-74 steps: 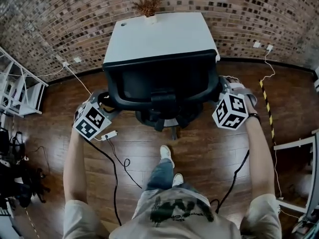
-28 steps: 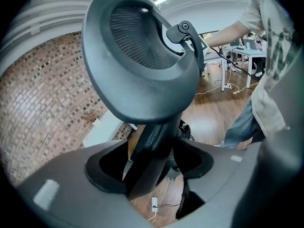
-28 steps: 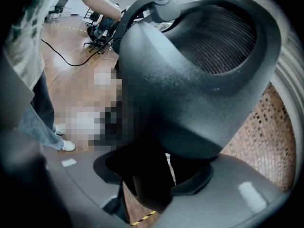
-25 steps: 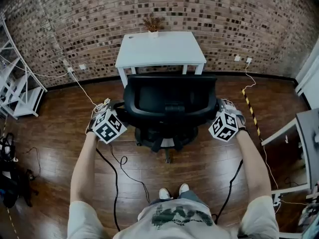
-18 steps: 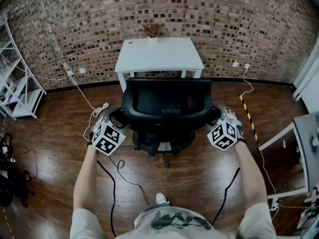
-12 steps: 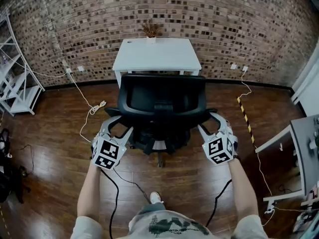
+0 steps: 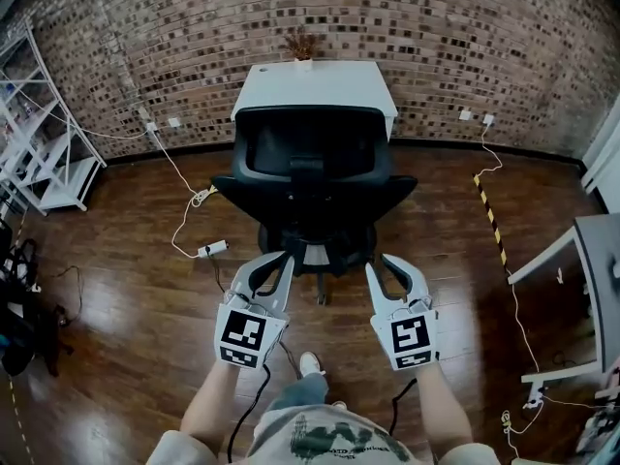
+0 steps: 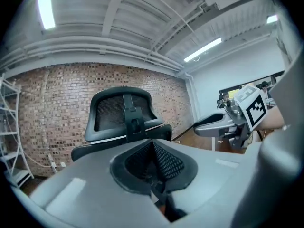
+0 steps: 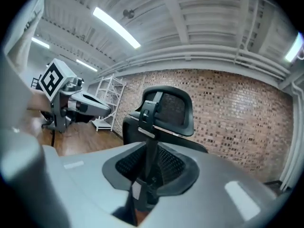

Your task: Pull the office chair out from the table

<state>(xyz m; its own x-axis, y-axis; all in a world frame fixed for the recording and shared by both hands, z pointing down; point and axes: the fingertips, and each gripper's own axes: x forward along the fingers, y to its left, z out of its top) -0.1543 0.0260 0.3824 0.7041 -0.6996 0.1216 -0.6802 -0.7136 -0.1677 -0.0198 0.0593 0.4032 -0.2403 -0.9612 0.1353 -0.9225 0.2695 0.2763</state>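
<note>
Pointing level at the chair [image 7: 310, 177] from 6 o'clock: left gripper [image 7: 275, 258] shut, right gripper [image 7: 380, 260] just closing to a slit, both empty.

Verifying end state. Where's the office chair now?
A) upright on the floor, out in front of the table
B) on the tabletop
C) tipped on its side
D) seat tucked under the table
A: the office chair stands upright on the wood floor, seat and base out in front of the white table.

Likely office studio, brick wall [image 7: 194, 27], white table [image 7: 320, 83], office chair [image 7: 310, 158]
</note>
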